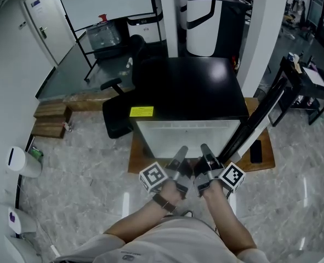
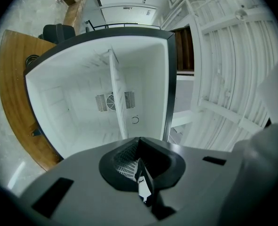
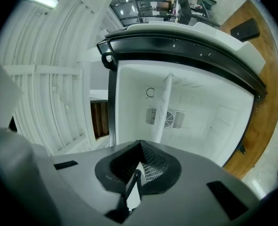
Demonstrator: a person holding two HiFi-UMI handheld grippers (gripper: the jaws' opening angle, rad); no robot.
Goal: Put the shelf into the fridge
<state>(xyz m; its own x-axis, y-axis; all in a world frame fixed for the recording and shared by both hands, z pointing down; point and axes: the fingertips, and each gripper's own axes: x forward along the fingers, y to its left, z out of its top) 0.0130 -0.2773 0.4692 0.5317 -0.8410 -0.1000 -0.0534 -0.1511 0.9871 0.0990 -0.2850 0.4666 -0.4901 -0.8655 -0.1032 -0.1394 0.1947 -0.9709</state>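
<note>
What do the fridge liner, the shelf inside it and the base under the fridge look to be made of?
The liner looks like white moulded plastic, matte, with ledges formed in its walls. The shelf is thin and pale, perhaps plastic or glass; it shows edge-on, so I'm unsure. The base looks like brown wood.

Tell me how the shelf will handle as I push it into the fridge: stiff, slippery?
The shelf is probably stiff: edge-on it runs straight, without sag, from the jaws into the fridge. It looks thin and smooth, so it may slip; the left gripper and right gripper pinch only its near edge.
</note>
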